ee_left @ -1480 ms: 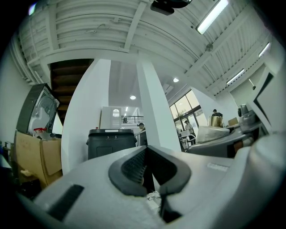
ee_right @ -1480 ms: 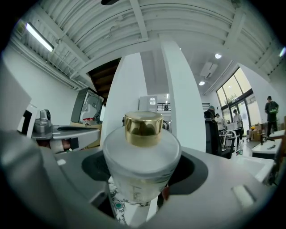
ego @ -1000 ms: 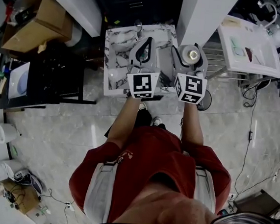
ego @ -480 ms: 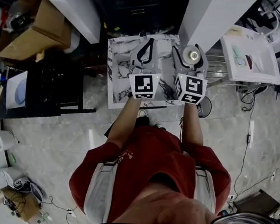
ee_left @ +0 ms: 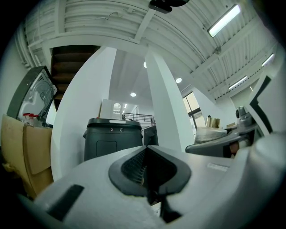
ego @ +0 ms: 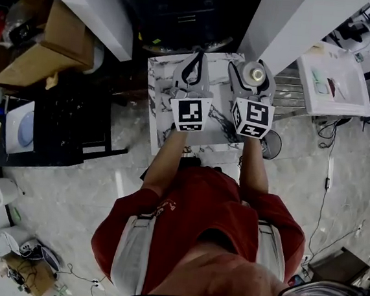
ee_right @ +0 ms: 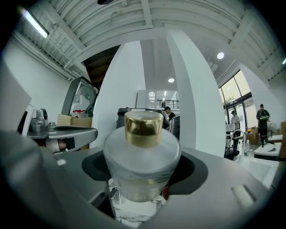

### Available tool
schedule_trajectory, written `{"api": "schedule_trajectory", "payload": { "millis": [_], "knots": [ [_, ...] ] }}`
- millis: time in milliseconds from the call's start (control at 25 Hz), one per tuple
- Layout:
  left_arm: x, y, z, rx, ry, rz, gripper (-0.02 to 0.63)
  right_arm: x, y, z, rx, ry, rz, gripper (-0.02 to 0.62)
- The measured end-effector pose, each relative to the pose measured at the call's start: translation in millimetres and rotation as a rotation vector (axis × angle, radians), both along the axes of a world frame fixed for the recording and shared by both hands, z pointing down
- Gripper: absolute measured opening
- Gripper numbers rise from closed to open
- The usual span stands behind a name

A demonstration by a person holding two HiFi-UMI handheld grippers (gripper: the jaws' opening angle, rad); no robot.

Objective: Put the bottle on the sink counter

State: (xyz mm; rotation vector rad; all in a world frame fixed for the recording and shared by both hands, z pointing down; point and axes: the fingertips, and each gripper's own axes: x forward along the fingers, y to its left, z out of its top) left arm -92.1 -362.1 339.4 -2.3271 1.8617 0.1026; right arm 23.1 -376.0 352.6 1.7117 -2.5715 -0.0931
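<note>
**Item 1: bottle** (ee_right: 142, 154). Squat, round-shouldered body of frosted pale glass. The glass runs clearer toward the thick base. Short cylindrical cap in polished gold, seated centrally on top. No label is legible. From the head view it reads as a pale disc with a bright centre. Position: upright between the jaws of the right gripper (ego: 251, 71), at the far right edge of the worktop (ego: 158, 99). The right gripper view shows marbled surface just under the base. Whether the base touches it cannot be judged from either view.

**Item 2: right gripper.** Jaws spread wide and clasped on the bottle's body, one on either side, dark pads against the glass. Pointing roughly level, away from the person. Marker cube (ego: 252, 117) at the rear.

**Item 3: left gripper** (ego: 194, 64). Jaws closed together, dark ribbed pads meeting, nothing between them. Held just beside the right gripper, parallel to it, over the worktop. Marker cube (ego: 191, 112) at the rear.

**Item 4: worktop.** White slab with grey marble veining, directly under both grippers.

**Item 5: surroundings.** Dark lidded bin (ee_left: 111, 138) ahead of the left gripper. White pillar (ee_right: 196, 94) beyond the bottle. Cardboard boxes (ego: 49, 40) at the far left. Person in a red shirt (ego: 199, 207), both forearms extended.
</note>
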Motion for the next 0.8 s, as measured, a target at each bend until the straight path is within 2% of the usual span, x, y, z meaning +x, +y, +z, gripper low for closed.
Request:
{"api": "schedule_trajectory", "payload": {
  "millis": [440,800],
  "knots": [
    [-26,-21,14,-0.019,0.018,0.017,-0.005,-23,-17,18,-0.029,0.027,0.029,0.342],
    [-24,-31,36,-0.049,-0.001,-0.015,-0.005,-27,-33,40,-0.057,0.030,-0.015,0.342]
  ]
}}
